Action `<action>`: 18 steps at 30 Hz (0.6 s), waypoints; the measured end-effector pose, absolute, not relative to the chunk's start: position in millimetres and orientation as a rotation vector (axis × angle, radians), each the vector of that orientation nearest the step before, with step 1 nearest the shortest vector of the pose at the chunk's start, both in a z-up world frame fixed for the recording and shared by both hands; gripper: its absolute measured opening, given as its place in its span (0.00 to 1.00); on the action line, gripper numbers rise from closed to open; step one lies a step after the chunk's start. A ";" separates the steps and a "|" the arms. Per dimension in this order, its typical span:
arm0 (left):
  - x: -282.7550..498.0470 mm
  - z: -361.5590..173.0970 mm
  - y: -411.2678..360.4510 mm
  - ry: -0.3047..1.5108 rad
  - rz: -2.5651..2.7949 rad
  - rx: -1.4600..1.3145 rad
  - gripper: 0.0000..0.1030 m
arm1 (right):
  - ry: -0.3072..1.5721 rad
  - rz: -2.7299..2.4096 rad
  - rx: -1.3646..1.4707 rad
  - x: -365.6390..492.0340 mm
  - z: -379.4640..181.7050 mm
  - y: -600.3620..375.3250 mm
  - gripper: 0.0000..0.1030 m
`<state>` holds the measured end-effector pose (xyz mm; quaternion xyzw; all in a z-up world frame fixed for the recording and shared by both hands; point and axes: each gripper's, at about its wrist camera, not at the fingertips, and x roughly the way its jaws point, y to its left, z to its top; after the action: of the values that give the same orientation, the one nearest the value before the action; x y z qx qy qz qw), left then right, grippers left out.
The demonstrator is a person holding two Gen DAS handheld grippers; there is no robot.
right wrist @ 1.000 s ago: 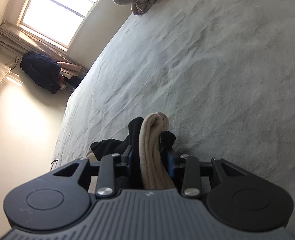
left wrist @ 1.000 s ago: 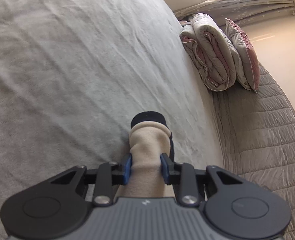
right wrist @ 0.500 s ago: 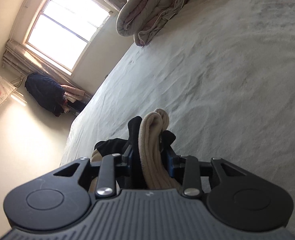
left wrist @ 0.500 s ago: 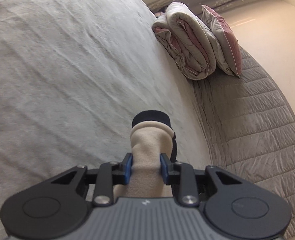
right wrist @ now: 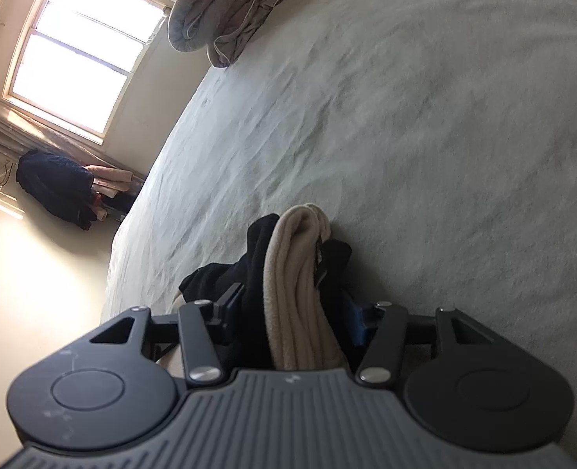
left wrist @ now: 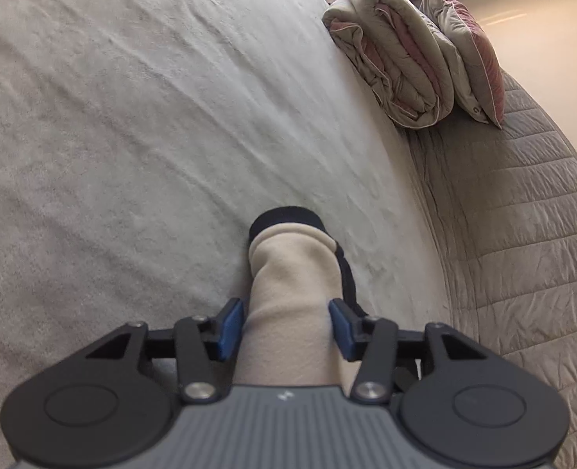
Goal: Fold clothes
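I was releasing the folded garment (left wrist: 292, 297) onto the bed (left wrist: 132, 117); both the left gripper (left wrist: 286, 326) and the right gripper (right wrist: 294, 314) had just spread, pads clear. Next: withdraw cleanly.

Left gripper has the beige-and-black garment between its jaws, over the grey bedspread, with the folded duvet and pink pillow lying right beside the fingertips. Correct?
Not quite. In the left wrist view the folded duvet and pink pillow lie far off at the bedspread's far end. The beige-and-black garment sits between the left gripper's just-opened jaws.
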<state>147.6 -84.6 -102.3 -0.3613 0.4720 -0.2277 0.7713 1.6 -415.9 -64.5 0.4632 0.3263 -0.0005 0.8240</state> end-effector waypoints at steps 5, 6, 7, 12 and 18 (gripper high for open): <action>141.4 -85.8 -91.5 0.988 -0.497 -0.745 0.34 | 0.657 -0.018 0.988 -3.7 -54.1 -411.6 0.39; 140.9 -79.9 -93.3 0.984 -0.501 -0.738 0.33 | 0.645 -0.020 0.998 -6.8 -49.7 -411.7 0.39; 141.9 -73.3 -96.1 0.978 -0.507 -0.725 0.33 | 0.635 -0.028 1.007 -8.9 -44.7 -411.8 0.38; 159.8 -40.1 -117.2 0.936 -0.545 -0.660 0.33 | 0.581 -0.056 0.986 -6.4 -14.1 -419.5 0.38; 189.3 -18.1 -163.3 0.903 -0.571 -0.639 0.33 | 0.529 -0.059 0.934 29.7 11.0 -464.0 0.38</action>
<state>189.3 -163.3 -18.1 -0.2994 0.4227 -0.2675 0.8125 29.7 -464.0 11.0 0.4448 0.2520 -0.0281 0.8590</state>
